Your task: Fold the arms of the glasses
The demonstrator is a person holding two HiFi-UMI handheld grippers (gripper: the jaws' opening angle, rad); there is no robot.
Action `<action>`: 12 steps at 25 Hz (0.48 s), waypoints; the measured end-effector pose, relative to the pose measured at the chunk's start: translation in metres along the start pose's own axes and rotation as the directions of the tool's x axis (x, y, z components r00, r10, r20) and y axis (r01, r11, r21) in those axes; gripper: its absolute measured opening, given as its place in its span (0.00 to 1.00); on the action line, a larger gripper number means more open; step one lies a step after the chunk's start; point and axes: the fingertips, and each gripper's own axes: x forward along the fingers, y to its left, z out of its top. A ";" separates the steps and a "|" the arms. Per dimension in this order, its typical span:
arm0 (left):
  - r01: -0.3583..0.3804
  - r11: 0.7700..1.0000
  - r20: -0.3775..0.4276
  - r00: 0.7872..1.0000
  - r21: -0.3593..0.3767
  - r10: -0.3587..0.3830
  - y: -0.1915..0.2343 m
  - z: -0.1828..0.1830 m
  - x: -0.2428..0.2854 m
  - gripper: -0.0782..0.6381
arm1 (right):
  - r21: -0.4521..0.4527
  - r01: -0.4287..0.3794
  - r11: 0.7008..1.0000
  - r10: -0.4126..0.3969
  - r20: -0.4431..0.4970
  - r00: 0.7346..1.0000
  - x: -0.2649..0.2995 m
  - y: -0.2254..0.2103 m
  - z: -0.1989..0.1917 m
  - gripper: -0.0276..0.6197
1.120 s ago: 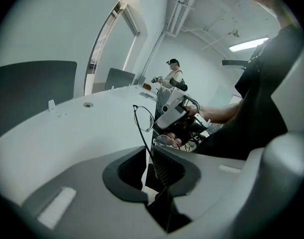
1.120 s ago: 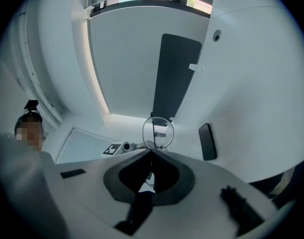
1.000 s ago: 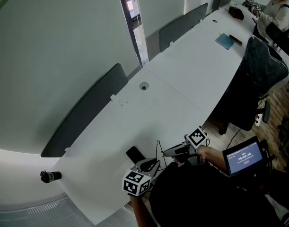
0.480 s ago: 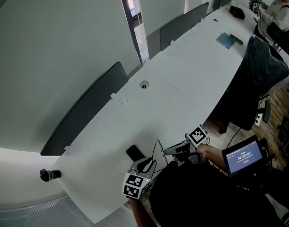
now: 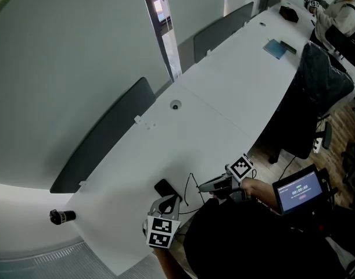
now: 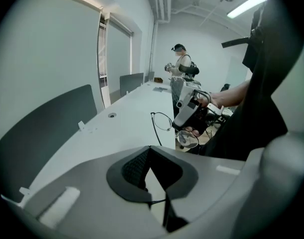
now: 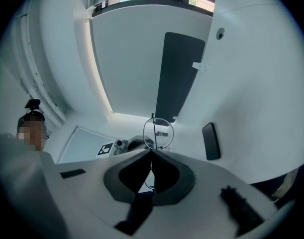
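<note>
Thin wire-rimmed glasses (image 5: 190,186) hang over the near edge of the white table (image 5: 223,97), between my two grippers. My right gripper (image 5: 203,187) points level and is shut on the frame by the lenses. One round lens (image 7: 159,132) shows just beyond its jaws (image 7: 152,152). My left gripper (image 5: 168,202) tilts downward at the left, jaws closed. In the left gripper view a thin temple arm runs from the glasses (image 6: 187,139) down into the shut left gripper (image 6: 151,150). Its hooked end shows between the pads.
A black phone-like slab (image 5: 165,187) lies on the table just beyond the left gripper. Grey partition panels (image 5: 104,138) line the far edge. A tablet screen (image 5: 302,192) and a dark office chair (image 5: 316,92) are at the right. Another person (image 5: 340,13) stands at the far end.
My left gripper has shifted left and toward the table's near edge, rolled, and its jaws have closed. The right gripper and the glasses frame have stayed put.
</note>
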 end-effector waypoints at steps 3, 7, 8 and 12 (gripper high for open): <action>0.005 0.999 -0.077 0.997 0.055 0.000 -0.008 -0.004 0.008 0.12 | -0.009 -0.024 1.000 0.024 -0.001 1.000 0.003 0.004 -0.001 0.06; 0.035 0.998 -0.093 0.995 0.053 -0.030 -0.016 -0.001 0.018 0.12 | -0.015 -0.017 1.000 0.017 -0.009 1.000 0.005 0.008 0.000 0.06; 0.042 0.998 -0.089 0.995 0.051 -0.038 -0.017 0.000 0.019 0.12 | -0.013 -0.017 1.000 0.016 -0.007 1.000 0.005 0.007 0.000 0.06; 0.069 0.996 -0.085 0.994 0.055 -0.065 -0.022 0.005 0.022 0.12 | -0.029 -0.024 0.999 0.024 -0.010 1.000 0.007 0.012 0.001 0.06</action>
